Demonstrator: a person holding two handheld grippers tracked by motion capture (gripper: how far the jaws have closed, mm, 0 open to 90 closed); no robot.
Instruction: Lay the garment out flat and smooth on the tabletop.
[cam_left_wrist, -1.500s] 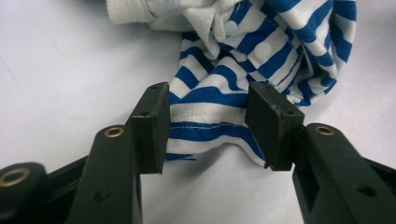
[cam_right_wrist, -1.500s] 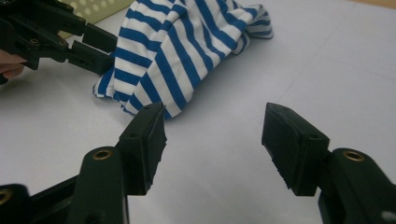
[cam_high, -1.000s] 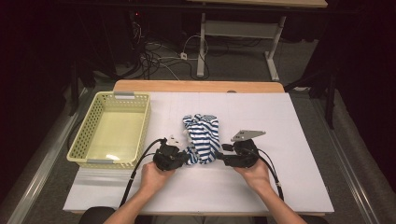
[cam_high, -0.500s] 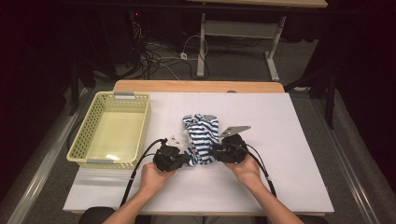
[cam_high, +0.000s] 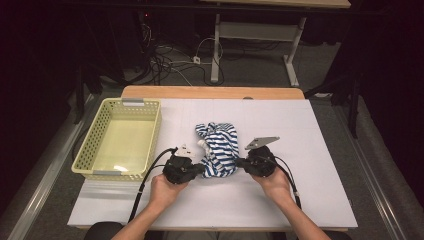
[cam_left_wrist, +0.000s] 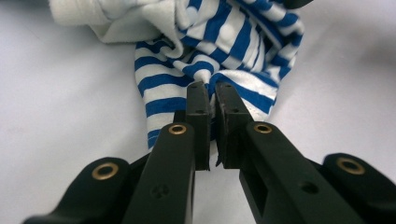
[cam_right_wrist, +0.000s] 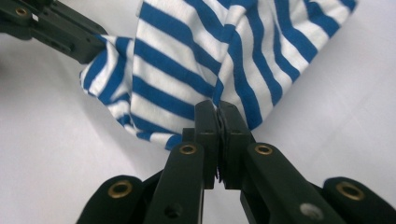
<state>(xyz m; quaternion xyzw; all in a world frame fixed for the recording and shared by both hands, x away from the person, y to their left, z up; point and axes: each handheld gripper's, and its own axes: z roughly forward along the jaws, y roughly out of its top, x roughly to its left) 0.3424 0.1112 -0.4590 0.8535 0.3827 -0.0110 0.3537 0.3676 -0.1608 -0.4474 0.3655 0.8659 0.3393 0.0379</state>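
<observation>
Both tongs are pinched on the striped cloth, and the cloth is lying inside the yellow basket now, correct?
Not quite. Both the left tongs and the right tongs are pinched on the striped cloth, but the high view shows the cloth lying on the white table, to the right of the yellow basket, not inside it.

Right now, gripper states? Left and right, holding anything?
Left gripper: closed, pinching the near-left edge of the striped cloth.
Right gripper: jaws have just been closing; now closed on the cloth's near-right edge.
</observation>
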